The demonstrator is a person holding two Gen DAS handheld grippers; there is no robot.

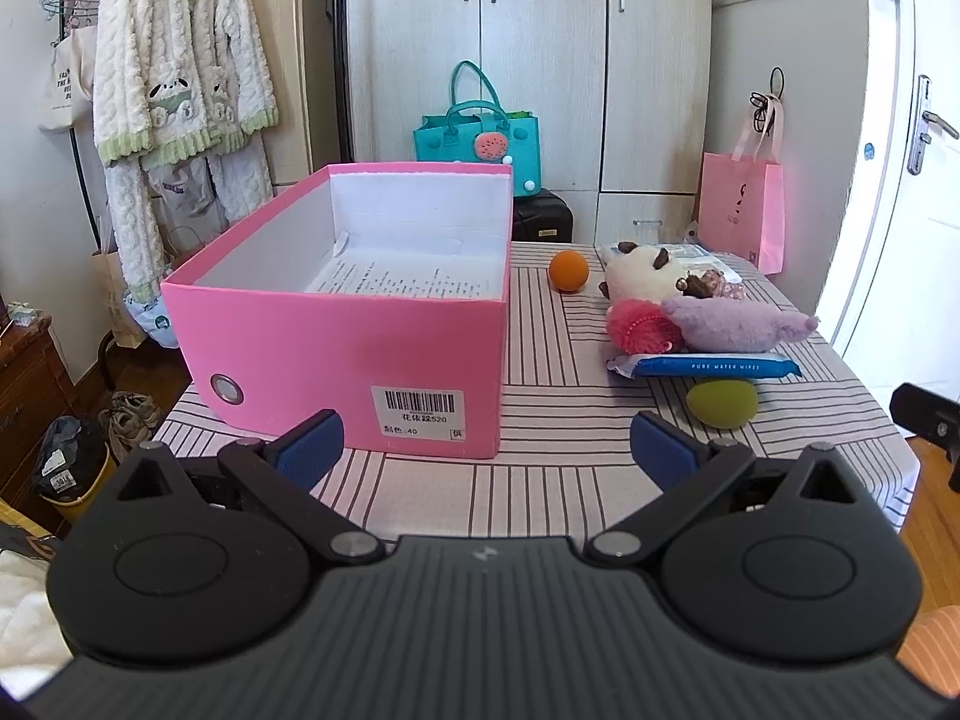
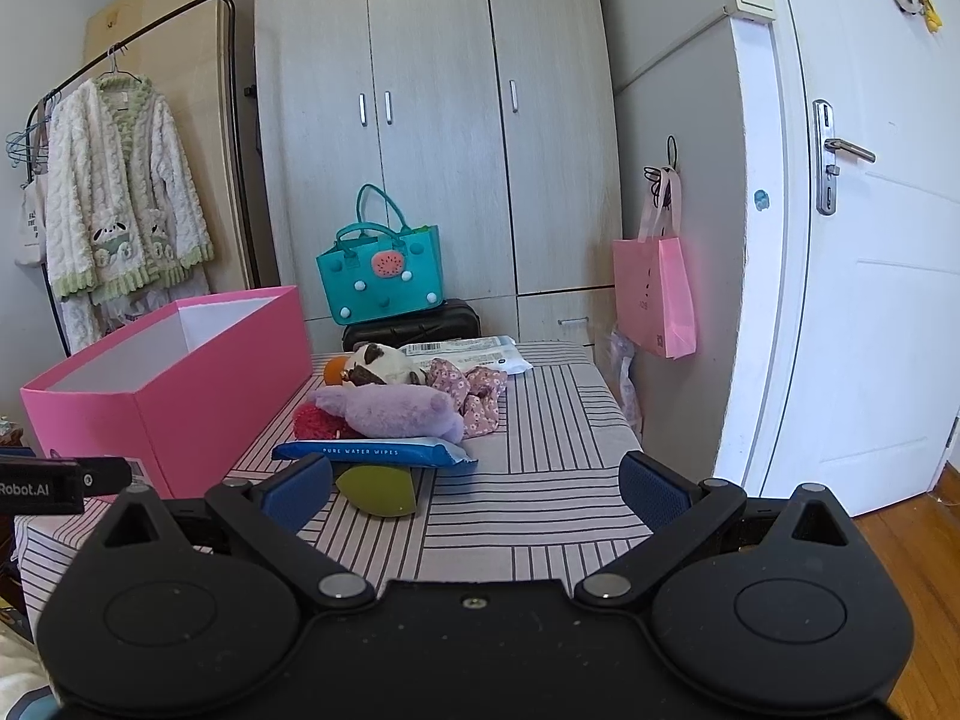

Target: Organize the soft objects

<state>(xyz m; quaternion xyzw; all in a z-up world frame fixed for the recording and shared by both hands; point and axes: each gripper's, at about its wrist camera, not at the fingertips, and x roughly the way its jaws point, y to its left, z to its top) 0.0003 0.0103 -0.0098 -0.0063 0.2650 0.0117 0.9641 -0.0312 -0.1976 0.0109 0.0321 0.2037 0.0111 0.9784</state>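
Striped cloth covers the tabletop (image 1: 540, 480), with a wardrobe (image 2: 432, 120) behind it. Along the left edge sits an open pink box (image 1: 336, 354), only a printed sheet inside. Toward the right edge lies a heap: an orange ball (image 1: 568, 270), a white plush (image 1: 639, 273), a purple plush (image 1: 732, 324) and a wipes pack (image 1: 708, 366) resting on a green ball (image 1: 722, 402). Left gripper (image 1: 486, 450) and right gripper (image 2: 474, 486) both hover at the near edge, jaws apart, holding nothing.

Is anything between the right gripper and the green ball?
Nothing visible lies between the open right gripper and the green ball, which sits just ahead beside its left finger. The blue wipes pack overlaps the ball's far edge.
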